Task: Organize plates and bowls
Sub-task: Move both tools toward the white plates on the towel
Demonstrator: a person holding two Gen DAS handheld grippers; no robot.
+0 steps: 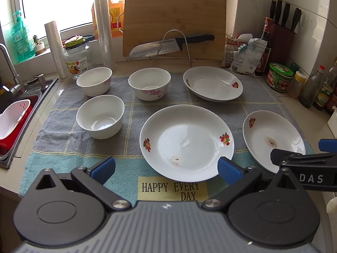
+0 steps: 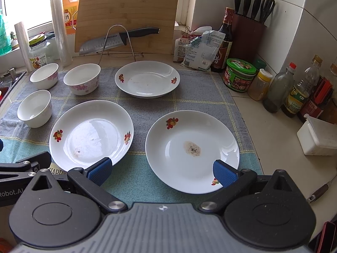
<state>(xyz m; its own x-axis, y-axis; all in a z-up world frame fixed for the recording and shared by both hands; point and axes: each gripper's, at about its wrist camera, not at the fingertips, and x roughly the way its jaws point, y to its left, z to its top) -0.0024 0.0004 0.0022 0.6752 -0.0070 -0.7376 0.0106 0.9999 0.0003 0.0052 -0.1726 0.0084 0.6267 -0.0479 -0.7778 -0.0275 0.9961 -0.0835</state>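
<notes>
A grey and teal checked towel [image 1: 63,126] covers the counter, its near edge printed with "HAPPY EVERY DAY". Leaning on the far wall is a wooden cutting board [image 1: 174,19], with a knife [image 1: 168,44] resting across a wire rack in front of it.

Three white plates with fruit prints lie on the towel, well apart from one another. The near middle plate [image 1: 186,142] has a brownish stain close to its near rim. The near right plate [image 2: 192,150] carries a similar stain at its centre. The far plate [image 2: 147,79] sits toward the cutting board.

Three white bowls stand upright on the left side of the towel: a near bowl [image 1: 100,116], a far left bowl [image 1: 94,81] with a pink print, and a far middle bowl [image 1: 150,83] with pink flowers.

The left gripper [image 1: 166,166] hovers over the near edge of the middle plate, jaws wide apart and holding nothing. The right gripper [image 2: 162,169] hangs over the near rim of the right plate, jaws likewise spread and empty.

A sink [image 1: 21,109] lies at the far left; jars and bottles [image 2: 294,90] line the right wall.
</notes>
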